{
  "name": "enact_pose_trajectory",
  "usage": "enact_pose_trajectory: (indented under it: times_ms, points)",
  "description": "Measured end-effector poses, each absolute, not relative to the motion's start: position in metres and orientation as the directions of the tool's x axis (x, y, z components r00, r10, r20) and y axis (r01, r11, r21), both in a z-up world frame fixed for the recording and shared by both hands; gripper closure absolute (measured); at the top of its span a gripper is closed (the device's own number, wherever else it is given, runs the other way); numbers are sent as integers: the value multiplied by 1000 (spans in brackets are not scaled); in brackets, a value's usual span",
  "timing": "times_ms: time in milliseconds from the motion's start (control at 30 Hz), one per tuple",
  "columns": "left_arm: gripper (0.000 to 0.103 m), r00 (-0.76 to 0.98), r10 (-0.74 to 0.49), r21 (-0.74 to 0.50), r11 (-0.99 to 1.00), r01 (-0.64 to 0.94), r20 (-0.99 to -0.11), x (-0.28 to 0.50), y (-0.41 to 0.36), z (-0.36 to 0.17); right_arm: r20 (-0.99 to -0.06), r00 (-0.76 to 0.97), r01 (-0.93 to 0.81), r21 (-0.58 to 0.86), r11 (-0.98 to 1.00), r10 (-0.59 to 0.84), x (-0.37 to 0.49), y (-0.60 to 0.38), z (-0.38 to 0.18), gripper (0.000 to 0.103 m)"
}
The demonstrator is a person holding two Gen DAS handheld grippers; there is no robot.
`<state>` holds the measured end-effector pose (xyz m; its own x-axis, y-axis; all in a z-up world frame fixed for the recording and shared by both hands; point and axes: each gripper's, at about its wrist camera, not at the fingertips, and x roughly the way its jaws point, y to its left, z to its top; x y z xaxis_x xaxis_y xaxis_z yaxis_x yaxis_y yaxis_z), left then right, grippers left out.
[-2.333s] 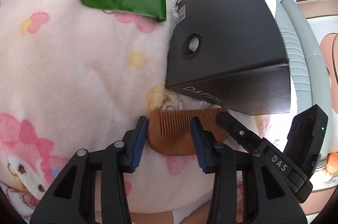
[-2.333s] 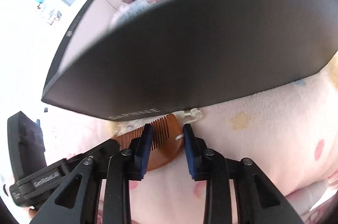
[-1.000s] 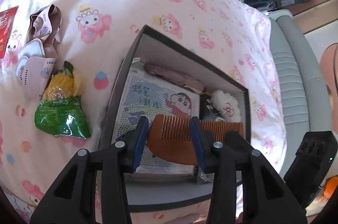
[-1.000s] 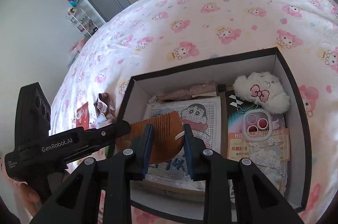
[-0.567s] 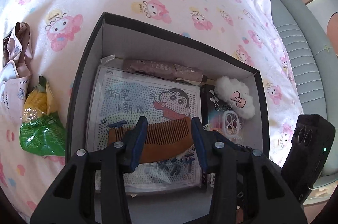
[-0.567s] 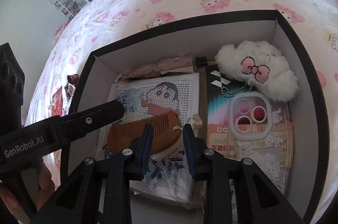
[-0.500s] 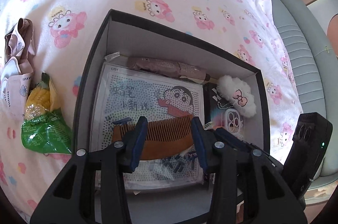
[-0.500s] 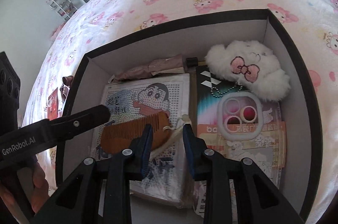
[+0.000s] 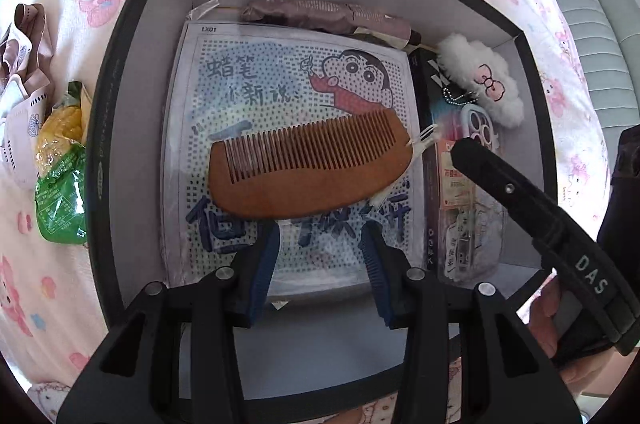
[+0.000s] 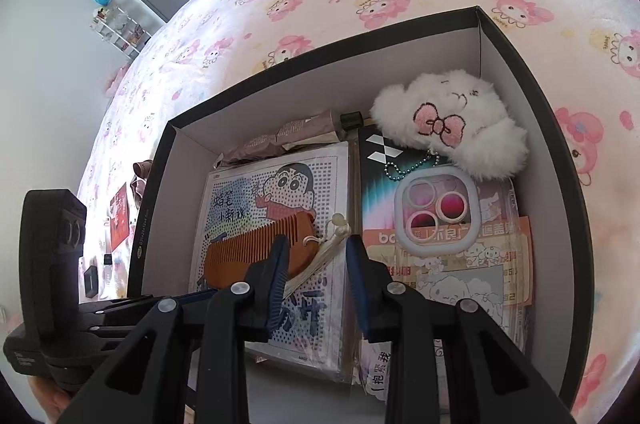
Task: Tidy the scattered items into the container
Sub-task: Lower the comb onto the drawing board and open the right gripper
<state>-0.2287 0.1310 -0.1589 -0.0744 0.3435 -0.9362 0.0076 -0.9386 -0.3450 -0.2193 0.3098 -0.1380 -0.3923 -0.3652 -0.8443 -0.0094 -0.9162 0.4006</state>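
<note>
A brown wooden comb [image 9: 304, 176] with a pale tassel lies on a cartoon sheet [image 9: 280, 80] inside the black box [image 9: 106, 112]. My left gripper [image 9: 320, 230] hangs open just short of the comb's back edge, with nothing between its pads. In the right wrist view the comb [image 10: 248, 252] runs behind the left finger of my right gripper [image 10: 318, 242]. Only its rounded end and the tassel show in the gap, and the right pad is clear of it. That gripper is open. One of its fingers [image 9: 480, 168] points at the tassel end.
The box [image 10: 532, 80] also holds a white plush [image 10: 452, 112], a lens-shaped keychain [image 10: 434, 212] on printed packets and a brown wrapper [image 9: 320, 16]. On the pink blanket left of the box lie a green bag [image 9: 60, 200], a yellow corn pack [image 9: 60, 128] and a pale cloth [image 9: 20, 84].
Both grippers have come down closer to the box. The comb, earlier framed between my left fingers above the box, now sits beyond their tips on the cartoon sheet. Jaw widths look the same.
</note>
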Motion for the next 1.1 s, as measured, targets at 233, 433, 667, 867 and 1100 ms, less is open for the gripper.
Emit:
enact_pose_trajectory:
  times_ms: [233, 433, 667, 867, 1100]
  points:
    - [61, -120, 331, -336, -942, 23, -936, -246, 128, -160, -856, -348, 8, 406, -914, -383, -224, 298, -150, 77]
    - [61, -148, 410, -421, -906, 46, -900, -254, 118, -160, -867, -335, 5, 390, -921, -369, -229, 291, -157, 77]
    - [61, -172, 408, -423, -904, 57, -897, -264, 117, -161, -879, -337, -23, 365, -931, -336, -229, 288, -159, 77]
    - [61, -126, 468, -477, -877, 51, -874, -255, 120, -162, -873, -394, -34, 327, -944, -288, -224, 292, -148, 77]
    - [63, -152, 452, -463, -886, 41, -879, -255, 128, -161, -887, -399, -38, 269, -962, -232, -227, 295, -150, 77]
